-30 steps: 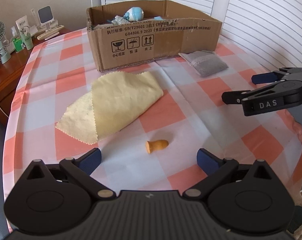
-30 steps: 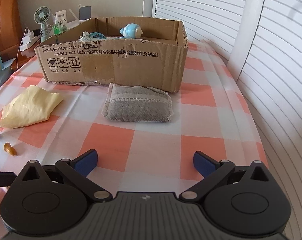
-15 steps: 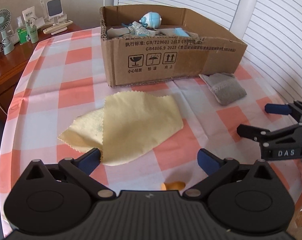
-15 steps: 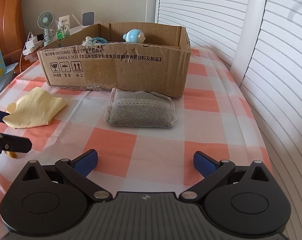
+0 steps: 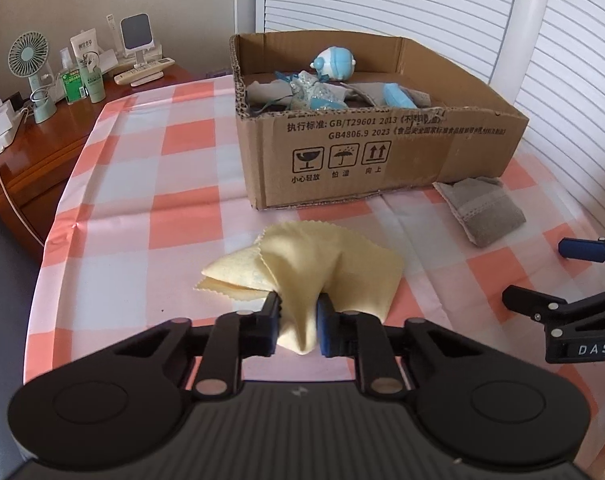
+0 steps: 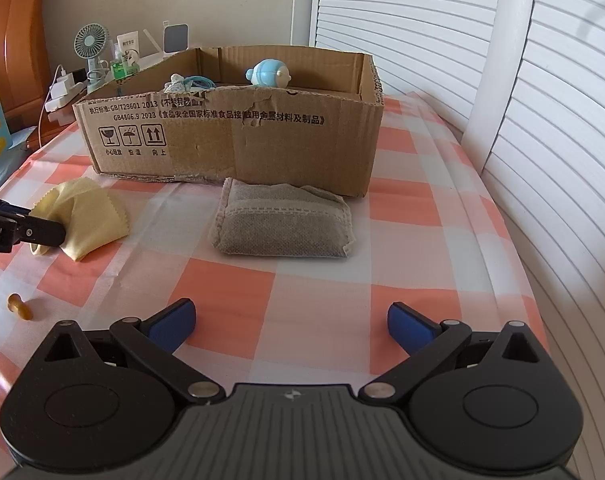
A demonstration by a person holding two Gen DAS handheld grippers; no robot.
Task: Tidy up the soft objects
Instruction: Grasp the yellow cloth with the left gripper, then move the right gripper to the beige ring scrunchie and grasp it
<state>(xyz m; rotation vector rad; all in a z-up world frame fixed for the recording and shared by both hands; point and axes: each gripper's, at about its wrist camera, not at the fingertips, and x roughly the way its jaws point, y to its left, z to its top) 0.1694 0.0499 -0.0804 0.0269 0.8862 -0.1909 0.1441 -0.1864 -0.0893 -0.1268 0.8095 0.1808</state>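
My left gripper (image 5: 298, 322) is shut on the near edge of a yellow cloth (image 5: 342, 276), which bunches up between the pads; the rest lies on the checked tablecloth. The cloth also shows in the right wrist view (image 6: 88, 216) with the left gripper (image 6: 42, 236) pinching it. A grey fabric pouch (image 6: 284, 226) lies in front of the cardboard box (image 6: 242, 140), also in the left wrist view (image 5: 482, 212). My right gripper (image 6: 290, 322) is open and empty, a little short of the pouch. The box (image 5: 382, 152) holds blue and grey soft items.
A small orange peg (image 6: 20, 307) lies on the table at the left. A wooden side cabinet (image 5: 34, 152) with a fan, bottles and chargers stands at far left. White shutters (image 6: 562, 120) run along the right. The table edge is close on the left.
My left gripper moved forward over the orange peg to the yellow cloth and shut on its near edge, bunching it. My right gripper stayed open and nearly still.
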